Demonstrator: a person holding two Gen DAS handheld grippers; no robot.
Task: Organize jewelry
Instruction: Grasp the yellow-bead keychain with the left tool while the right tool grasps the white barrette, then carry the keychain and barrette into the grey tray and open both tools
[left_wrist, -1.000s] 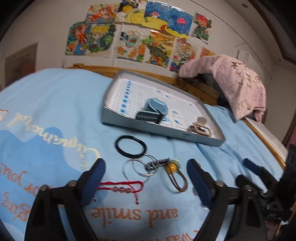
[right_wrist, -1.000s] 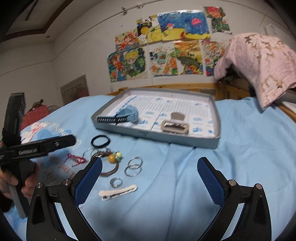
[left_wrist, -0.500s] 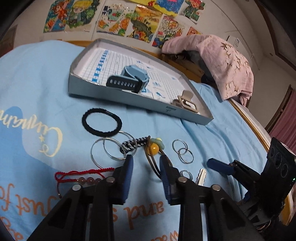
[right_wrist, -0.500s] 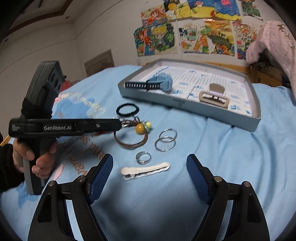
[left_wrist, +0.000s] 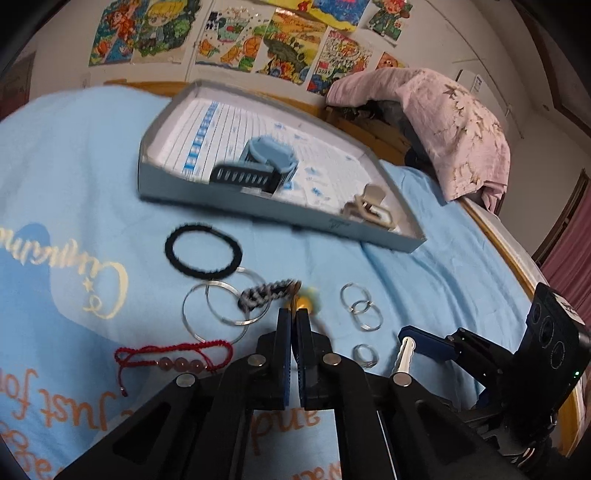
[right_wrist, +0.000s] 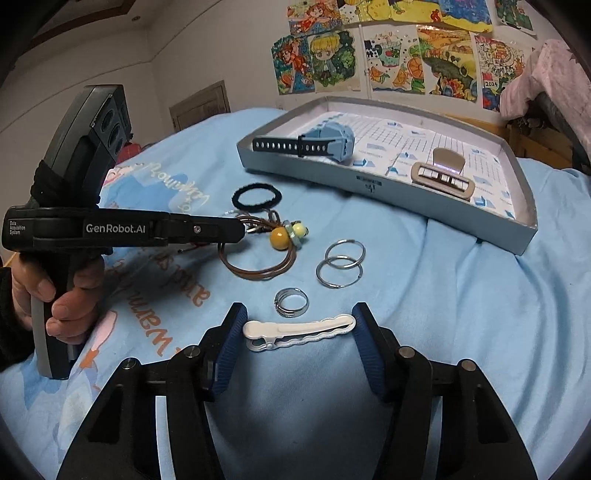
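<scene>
My left gripper (left_wrist: 293, 314) is shut on the brown cord loop with a yellow bead (right_wrist: 279, 238); the cord comes out between its tips. In the right wrist view a hand holds that left gripper (right_wrist: 240, 229) at the loop's edge. My right gripper (right_wrist: 298, 326) straddles the white hair clip (right_wrist: 299, 330) lengthwise. Its jaws are closing, and the pads (right_wrist: 232, 332) stand right at the clip's two ends, with no visible squeeze. The clip lies flat on the blue blanket. The grey tray (right_wrist: 369, 184) beyond holds a blue watch (right_wrist: 325, 142) and a beige claw clip (right_wrist: 441, 177).
Loose on the blanket lie a black hair tie (left_wrist: 203, 251), large silver hoops (left_wrist: 221, 306), a red bead bracelet (left_wrist: 173, 356), two small hoops (right_wrist: 340, 266) and a silver ring (right_wrist: 291, 302). A pink cloth (left_wrist: 443, 122) hangs at the back right.
The left gripper went from wide open to shut on the brown cord. The right gripper dropped toward the blanket and narrowed around the white clip.
</scene>
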